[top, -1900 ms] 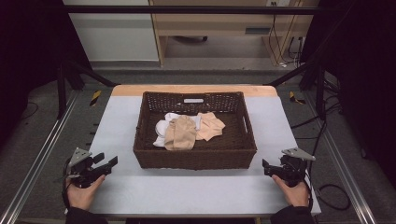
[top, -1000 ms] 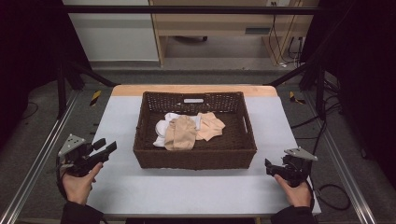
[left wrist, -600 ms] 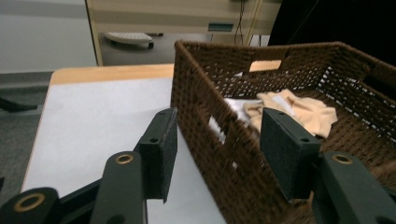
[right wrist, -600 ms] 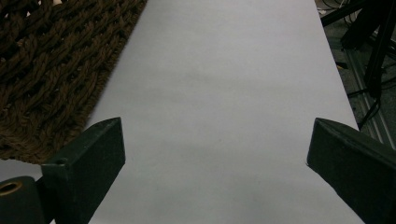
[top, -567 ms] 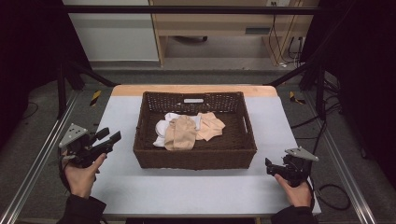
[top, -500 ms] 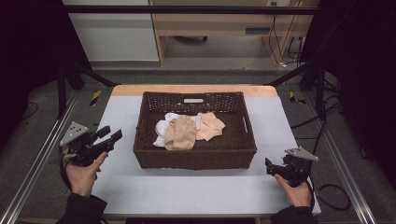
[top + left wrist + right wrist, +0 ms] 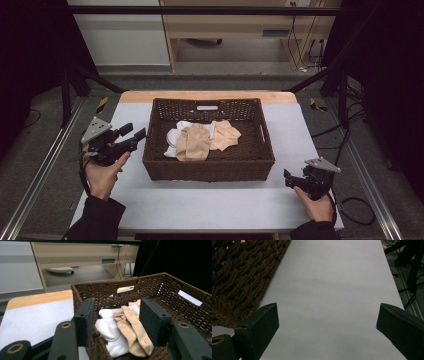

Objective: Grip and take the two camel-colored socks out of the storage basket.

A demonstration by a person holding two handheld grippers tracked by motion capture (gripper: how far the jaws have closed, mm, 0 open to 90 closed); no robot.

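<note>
A dark brown wicker basket (image 7: 207,170) stands in the middle of the white table. Inside lie a white sock (image 7: 173,137), a tan sock (image 7: 192,142) and a peach sock (image 7: 225,134). My left gripper (image 7: 134,132) is held open above the table just left of the basket, jaws pointing at its left wall. In the left gripper view my left gripper (image 7: 117,312) frames the white sock (image 7: 110,330) and the tan sock (image 7: 135,325) over the basket's rim (image 7: 175,287). My right gripper (image 7: 289,177) rests open near the basket's front right corner. Nothing is between the jaws of the right gripper (image 7: 327,315).
The white table top (image 7: 332,277) stretches ahead of the right gripper, with the basket wall (image 7: 239,272) at its left. A wooden strip (image 7: 207,95) edges the table's far side. Metal rails (image 7: 40,165) run along both sides.
My left gripper has risen from the table's front left and moved forward toward the basket's left wall. The right gripper has stayed almost still.
</note>
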